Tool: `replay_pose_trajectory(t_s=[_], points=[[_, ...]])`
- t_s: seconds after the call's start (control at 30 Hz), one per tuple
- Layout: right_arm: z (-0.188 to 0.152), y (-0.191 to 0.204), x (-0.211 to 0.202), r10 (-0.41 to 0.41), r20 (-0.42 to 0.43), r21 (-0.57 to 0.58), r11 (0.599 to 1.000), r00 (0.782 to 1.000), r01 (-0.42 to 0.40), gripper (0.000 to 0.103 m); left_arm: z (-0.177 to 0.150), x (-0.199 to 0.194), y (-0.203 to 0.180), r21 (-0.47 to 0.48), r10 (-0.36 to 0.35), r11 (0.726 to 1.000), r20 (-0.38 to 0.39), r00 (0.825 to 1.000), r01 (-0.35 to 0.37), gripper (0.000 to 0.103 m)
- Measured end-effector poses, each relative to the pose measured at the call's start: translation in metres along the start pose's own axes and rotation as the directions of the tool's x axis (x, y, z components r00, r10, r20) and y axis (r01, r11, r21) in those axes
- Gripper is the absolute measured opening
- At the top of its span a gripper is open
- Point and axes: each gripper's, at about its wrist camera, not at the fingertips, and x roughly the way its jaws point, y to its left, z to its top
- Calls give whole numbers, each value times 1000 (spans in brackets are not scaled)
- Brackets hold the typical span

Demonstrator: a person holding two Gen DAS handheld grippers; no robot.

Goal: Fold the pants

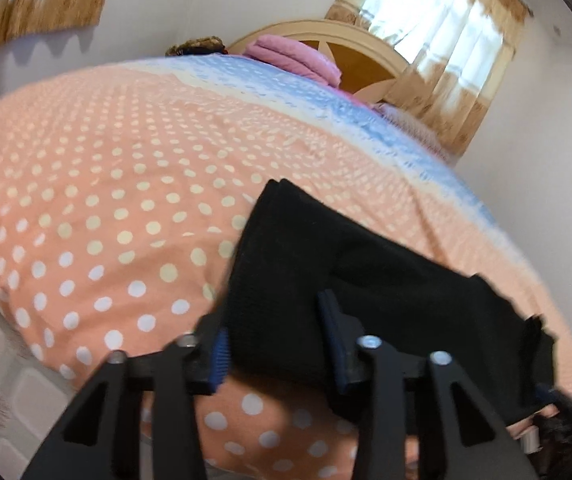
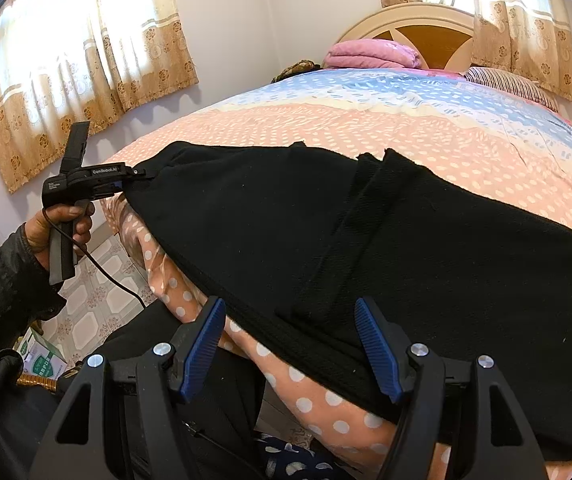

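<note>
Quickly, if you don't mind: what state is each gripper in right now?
Left gripper: black pants between its jaws; whether the pads press cannot be told.
Right gripper: open, its jaws straddling the pants' near edge.

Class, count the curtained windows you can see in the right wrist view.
2. One curtained window is on the left wall; the other is behind the headboard at top right. More may lie outside the frame.

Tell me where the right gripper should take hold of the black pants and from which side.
Grip the ribbed near edge of the black pants where it drapes over the bedspread edge, coming in from the bed's near side. That edge already lies between the open right gripper pads, and it is thin enough to pinch. The left gripper is at the far left corner.
</note>
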Motion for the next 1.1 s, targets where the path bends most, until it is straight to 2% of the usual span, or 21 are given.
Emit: replay_pose_trajectory(t_s=[0.07, 0.23, 0.43, 0.6, 0.8, 0.93, 1.1], points=[[1, 0, -2, 3, -1, 4, 1000, 1000, -3, 69, 2, -6, 3, -49, -54, 997, 19, 998, 55, 30], [1, -6, -6, -1, 5, 22, 1000, 1000, 1, 69, 12, -28, -17, -34, -109, 993, 94, 990, 113, 29], [6, -17, -21, -21, 33, 52, 998, 999, 20, 69, 24, -51, -52, 31, -185, 983, 143, 972, 182, 28], [10, -28, -45, -57, 66, 55, 997, 996, 54, 69, 34, -72, -95, 112, -276, 959, 173, 946, 259, 28], [9, -57, -79, -122, 99, 87, 990, 988, 113, 69, 35, -85, -157, 217, -411, 900, 133, 902, 379, 28], [2, -79, -99, -160, 120, 147, 979, 980, 142, 69, 27, -81, -204, 257, -510, 838, 54, 858, 482, 28], [-6, -104, -123, -200, 143, 212, 963, 969, 168, 69, 17, -64, -259, 308, -564, 778, -42, 825, 548, 28]])
